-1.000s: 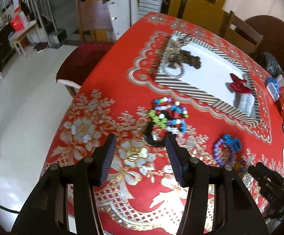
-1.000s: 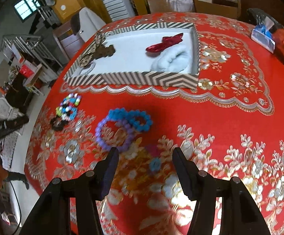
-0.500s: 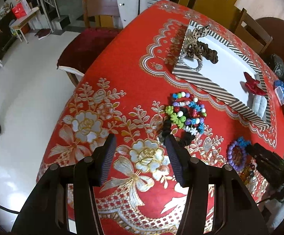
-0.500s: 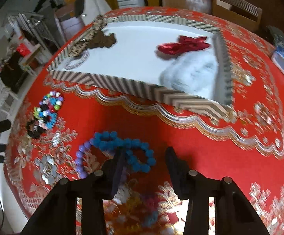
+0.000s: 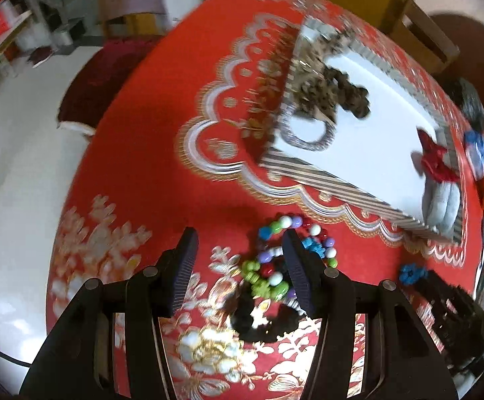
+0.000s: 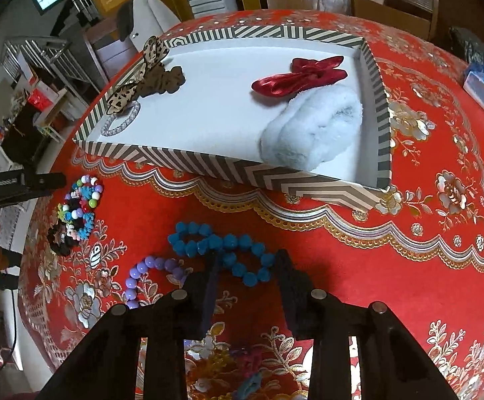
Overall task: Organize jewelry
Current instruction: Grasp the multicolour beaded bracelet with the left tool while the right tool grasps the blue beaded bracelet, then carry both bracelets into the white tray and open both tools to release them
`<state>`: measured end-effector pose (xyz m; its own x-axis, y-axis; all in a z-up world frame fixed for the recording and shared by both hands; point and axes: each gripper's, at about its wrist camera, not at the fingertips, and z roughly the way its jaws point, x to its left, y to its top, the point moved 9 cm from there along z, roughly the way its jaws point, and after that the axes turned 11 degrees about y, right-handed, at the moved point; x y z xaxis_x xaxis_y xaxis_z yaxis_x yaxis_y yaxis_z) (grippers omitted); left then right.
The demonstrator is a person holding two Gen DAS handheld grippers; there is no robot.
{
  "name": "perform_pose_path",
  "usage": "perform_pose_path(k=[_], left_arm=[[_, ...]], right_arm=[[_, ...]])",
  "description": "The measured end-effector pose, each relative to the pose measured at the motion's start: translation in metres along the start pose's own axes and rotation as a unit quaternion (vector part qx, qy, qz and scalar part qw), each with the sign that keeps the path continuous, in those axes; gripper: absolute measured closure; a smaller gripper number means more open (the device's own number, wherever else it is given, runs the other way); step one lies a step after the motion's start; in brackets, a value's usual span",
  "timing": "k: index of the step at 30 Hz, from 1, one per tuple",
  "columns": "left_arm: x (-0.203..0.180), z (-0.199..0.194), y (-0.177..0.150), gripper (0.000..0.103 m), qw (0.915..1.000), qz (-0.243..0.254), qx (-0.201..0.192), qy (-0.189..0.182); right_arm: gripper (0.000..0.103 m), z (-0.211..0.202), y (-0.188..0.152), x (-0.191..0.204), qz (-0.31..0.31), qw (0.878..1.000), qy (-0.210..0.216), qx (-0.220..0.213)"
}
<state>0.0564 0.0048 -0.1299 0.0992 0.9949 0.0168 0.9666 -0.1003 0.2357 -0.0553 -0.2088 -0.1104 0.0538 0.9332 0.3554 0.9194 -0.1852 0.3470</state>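
Our jaws stood wide on both sides, holding nothing: the left gripper (image 5: 238, 253) hung at the lower centre of its frame, the right gripper (image 6: 247, 266) likewise in its own. Between the right fingers lay the blue bead bracelet (image 6: 220, 250), with the purple bead bracelet (image 6: 157, 275) touching it toward the lower left. Under the left gripper sat the multicoloured bead pile (image 5: 282, 260), partly over a black band (image 5: 258, 320). We judged these beads light, hard and slippery, the strands limp, so a pinch across one run of beads seemed safest. Farther up lay the striped tray (image 6: 208, 166), already holding a white fur piece (image 6: 312, 133), a red bow (image 6: 300, 75) and a leopard-print bow (image 6: 135, 76); its white middle looked free. The table (image 5: 148, 153) edge curved close at left.
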Motion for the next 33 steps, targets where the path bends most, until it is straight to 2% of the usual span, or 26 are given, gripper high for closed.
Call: perform_pose_path(k=[3,7,11,12,15,16,19,21,22,25,33], left_arm=[[-0.010,0.007,0.002,0.051,0.9988,0.047,0.002,0.012],[-0.018,0.018,0.005,0.052,0.9965,0.080,0.009,0.021],[-0.022,0.020,0.006,0.057,0.9921,0.117,-0.010,0.045],[-0.024,0.020,0.006,0.063,0.9908,0.124,-0.014,0.051],[-0.032,0.019,0.006,0.094,0.9888,0.143,-0.020,0.038],[-0.034,0.019,0.006,0.095,0.9889,0.143,-0.018,0.036],[-0.036,0.018,0.007,0.095,0.9903,0.136,-0.017,0.026],[-0.031,0.011,0.006,0.095,0.9927,0.119,-0.016,0.009],[-0.029,0.008,0.007,0.095,0.9932,0.115,-0.019,0.005],[-0.023,-0.011,0.012,0.095,0.9946,0.096,-0.037,-0.006],[-0.023,-0.060,0.017,0.095,0.9944,0.068,-0.073,-0.035]], right_arm=[[0.071,-0.002,0.003,0.001,0.006,1.000,0.006,-0.002],[0.071,-0.002,0.007,0.003,0.009,1.000,0.010,-0.006],[0.071,0.003,0.008,0.005,0.007,1.000,0.013,-0.005],[0.071,0.004,0.008,0.006,0.006,1.000,0.013,-0.004],[0.071,0.008,0.010,0.007,0.002,1.000,0.013,-0.008],[0.071,0.009,0.011,0.007,-0.001,1.000,0.013,-0.011],[0.088,0.012,0.015,0.009,-0.002,0.999,0.034,-0.018],[0.090,0.010,0.015,0.009,0.005,0.999,0.042,-0.019],[0.095,0.007,0.016,0.010,0.003,0.999,0.044,-0.023],[0.095,-0.004,0.017,0.013,0.013,0.997,0.067,-0.034],[0.095,-0.040,0.023,0.026,0.006,0.994,0.086,-0.064]])
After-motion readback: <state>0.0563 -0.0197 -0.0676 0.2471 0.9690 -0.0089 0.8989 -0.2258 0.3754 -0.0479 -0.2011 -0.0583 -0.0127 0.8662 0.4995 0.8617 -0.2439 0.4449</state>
